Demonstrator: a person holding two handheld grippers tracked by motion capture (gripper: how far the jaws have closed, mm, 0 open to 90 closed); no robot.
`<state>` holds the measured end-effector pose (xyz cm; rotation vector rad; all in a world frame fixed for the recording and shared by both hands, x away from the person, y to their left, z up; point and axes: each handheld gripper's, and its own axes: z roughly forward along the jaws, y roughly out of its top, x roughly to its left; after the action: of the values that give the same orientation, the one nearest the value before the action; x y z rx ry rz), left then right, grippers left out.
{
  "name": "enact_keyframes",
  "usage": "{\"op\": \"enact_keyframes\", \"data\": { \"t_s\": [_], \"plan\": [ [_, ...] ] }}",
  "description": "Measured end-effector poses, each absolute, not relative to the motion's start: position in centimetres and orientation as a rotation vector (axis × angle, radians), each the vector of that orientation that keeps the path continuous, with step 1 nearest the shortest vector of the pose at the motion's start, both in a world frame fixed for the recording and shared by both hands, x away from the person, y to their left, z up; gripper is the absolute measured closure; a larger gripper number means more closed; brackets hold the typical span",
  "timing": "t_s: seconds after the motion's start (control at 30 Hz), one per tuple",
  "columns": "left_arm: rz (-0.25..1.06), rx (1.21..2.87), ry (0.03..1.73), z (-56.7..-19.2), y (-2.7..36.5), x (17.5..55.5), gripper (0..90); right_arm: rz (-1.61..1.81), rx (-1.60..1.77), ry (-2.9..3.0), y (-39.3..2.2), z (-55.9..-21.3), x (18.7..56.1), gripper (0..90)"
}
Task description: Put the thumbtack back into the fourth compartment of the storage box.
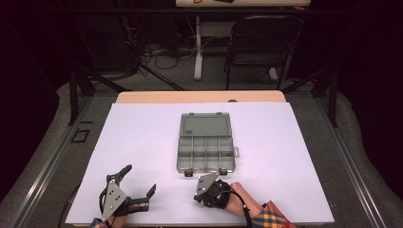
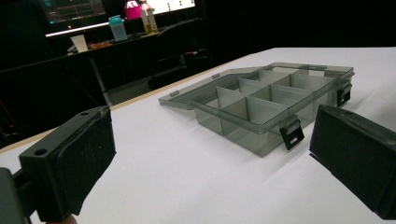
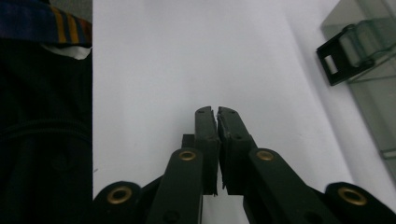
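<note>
The right tool (image 3: 217,111) has its jaws pressed together on nothing, just short of the open compartment box (image 1: 206,148) on the white worktop (image 1: 142,142). The left tool (image 1: 140,183) gapes wide and empty, the box ahead of it.

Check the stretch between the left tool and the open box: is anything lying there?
Nothing: it is bare white sheet. The left gripper view looks between the left tool, its jaws wide apart, straight to the box. The high view agrees.
</note>
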<state>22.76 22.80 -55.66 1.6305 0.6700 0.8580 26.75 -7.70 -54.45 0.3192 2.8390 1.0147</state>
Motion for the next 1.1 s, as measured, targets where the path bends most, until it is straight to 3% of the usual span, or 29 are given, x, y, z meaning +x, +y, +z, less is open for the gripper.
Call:
{"op": "enact_keyframes", "data": {
  "t_s": [0.4,0.7,1.1],
  "plan": [
    [0.857,1.630,0.670,-55.7,22.8,22.8,0.4,1.018,0.377,2.839,-8.2,-54.5,27.5,85.2],
    [0.857,1.629,0.670,-55.7,22.8,22.8,0.4,1.106,0.531,2.746,-10.0,-53.4,29.0,71.3],
    [0.856,1.628,0.670,-55.6,22.8,22.8,0.4,1.136,0.665,2.698,-11.8,-53.0,30.4,69.8]
  ]
}}
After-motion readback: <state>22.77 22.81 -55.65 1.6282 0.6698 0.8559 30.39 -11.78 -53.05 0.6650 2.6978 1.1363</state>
